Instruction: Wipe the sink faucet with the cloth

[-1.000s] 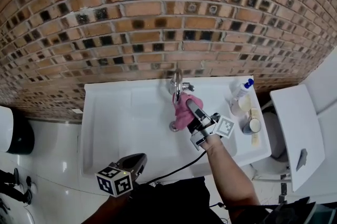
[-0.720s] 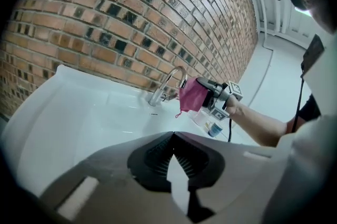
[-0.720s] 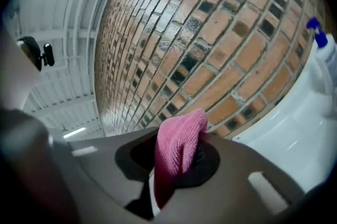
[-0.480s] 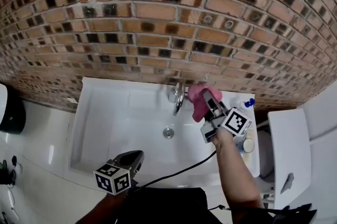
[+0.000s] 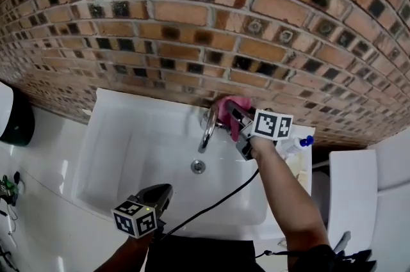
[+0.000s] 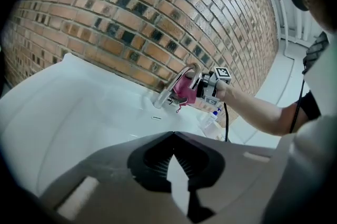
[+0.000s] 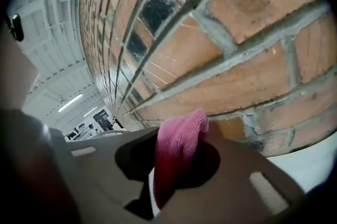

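Observation:
A chrome faucet [image 5: 207,127] curves out from the back rim of the white sink [image 5: 134,143] under the brick wall. My right gripper [image 5: 232,116] is shut on a pink cloth [image 5: 229,109] and holds it against the faucet's base, close to the wall. In the left gripper view the faucet [image 6: 174,90] and the cloth [image 6: 184,89] show beyond the basin. The right gripper view has the cloth [image 7: 176,152] pinched between the jaws with bricks right behind. My left gripper [image 5: 161,195] hangs low in front of the sink, its jaws together with nothing between them.
The drain [image 5: 198,166] lies in the basin's middle. A spray bottle with a blue cap [image 5: 296,146] stands on the sink's right ledge. The brick wall [image 5: 192,21] rises directly behind the faucet. A white surface [image 5: 349,187] stands to the right. A black cable [image 5: 218,203] trails from the right gripper.
My right gripper has carried the pink cloth from the faucet's spout over the basin up and back to the faucet's base by the wall. The left gripper has stayed put.

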Demonstrator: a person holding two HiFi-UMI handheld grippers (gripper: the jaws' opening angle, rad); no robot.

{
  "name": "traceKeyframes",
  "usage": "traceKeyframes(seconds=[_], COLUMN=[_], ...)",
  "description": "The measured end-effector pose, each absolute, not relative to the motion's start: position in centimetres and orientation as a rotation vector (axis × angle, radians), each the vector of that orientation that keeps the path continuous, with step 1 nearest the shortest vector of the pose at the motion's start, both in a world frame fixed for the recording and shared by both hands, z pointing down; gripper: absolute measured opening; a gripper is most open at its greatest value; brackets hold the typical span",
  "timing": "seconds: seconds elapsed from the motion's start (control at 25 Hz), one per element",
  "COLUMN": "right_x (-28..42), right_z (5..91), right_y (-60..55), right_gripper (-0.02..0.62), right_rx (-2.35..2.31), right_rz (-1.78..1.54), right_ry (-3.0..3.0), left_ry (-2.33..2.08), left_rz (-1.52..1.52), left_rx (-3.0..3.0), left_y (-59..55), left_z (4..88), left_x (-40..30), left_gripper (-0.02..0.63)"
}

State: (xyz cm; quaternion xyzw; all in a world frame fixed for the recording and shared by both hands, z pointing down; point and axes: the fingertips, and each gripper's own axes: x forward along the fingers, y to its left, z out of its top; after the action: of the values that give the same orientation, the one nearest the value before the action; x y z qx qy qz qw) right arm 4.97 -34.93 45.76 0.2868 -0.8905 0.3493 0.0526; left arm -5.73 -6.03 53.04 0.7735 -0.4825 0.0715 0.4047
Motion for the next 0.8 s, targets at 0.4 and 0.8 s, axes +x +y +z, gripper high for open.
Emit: traceKeyframes(seconds=[0.4, 0.8], right_x=[1.4, -0.8], right_z=[48.2, 45.4], right_y=[-36.0, -36.1], right_gripper=[0.057, 0.055], right_rx=[0.655, 0.599], right_rz=[1.191, 1.417], right_ry=[-2.644, -2.62], left_ry=[-1.232, -1.225], left_rz=[0.161, 0.11], left_rx=[1.895, 1.881], left_y=[-7.4, -6.1], left_z=[54.4, 54.2], left_x=[-3.5, -4.3], left_gripper=[0.005, 0.004])
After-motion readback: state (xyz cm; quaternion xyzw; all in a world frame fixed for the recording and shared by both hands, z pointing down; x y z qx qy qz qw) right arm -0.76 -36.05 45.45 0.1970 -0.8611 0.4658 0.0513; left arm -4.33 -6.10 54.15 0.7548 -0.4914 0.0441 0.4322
